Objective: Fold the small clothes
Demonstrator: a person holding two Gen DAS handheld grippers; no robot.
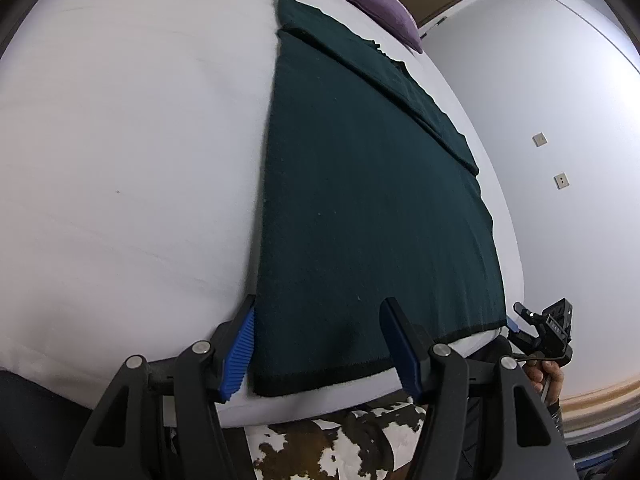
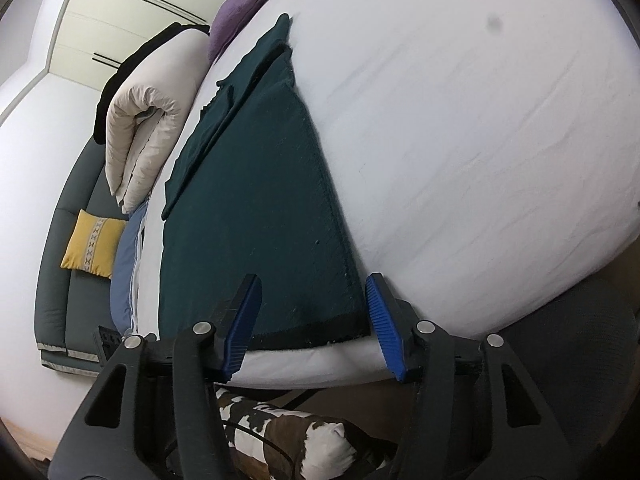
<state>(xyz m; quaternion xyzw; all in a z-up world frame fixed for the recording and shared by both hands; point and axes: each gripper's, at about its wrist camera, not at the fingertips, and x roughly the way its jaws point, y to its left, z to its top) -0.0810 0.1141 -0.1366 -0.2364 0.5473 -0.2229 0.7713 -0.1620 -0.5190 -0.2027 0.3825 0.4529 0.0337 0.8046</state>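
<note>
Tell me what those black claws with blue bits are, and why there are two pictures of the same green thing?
They are two grabbing tools, one in each of a person's hands. Each carries a small camera looking out along its two fingers, so you get two pictures.

One picture comes from the left gripper, the other from the right gripper.

The dark green garment lies flat on a white bed, its far part already folded over. A purple cushion sits at the far end.

Each gripper reaches around one near corner of the garment. Both look open, so nothing is held yet.
</note>
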